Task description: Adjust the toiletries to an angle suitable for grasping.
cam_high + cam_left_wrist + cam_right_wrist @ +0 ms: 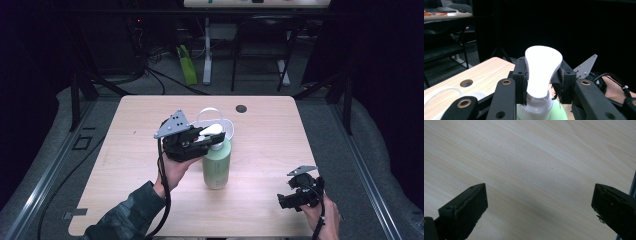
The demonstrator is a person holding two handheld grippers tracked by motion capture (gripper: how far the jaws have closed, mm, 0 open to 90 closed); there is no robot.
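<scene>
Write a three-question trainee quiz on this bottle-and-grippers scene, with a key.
1. True or false: the right gripper grips the green bottle.
2. What does the left gripper clamp? A) the white pump head B) the clear bowl C) nothing
3. Fill in: the right gripper's jaws stand ____ above the wooden table.

Key: 1 false; 2 A; 3 open.

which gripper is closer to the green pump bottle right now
Left. The left gripper is clamped on the white pump head of the green bottle; the right gripper sits open near the table's front right edge, apart from it.
</scene>
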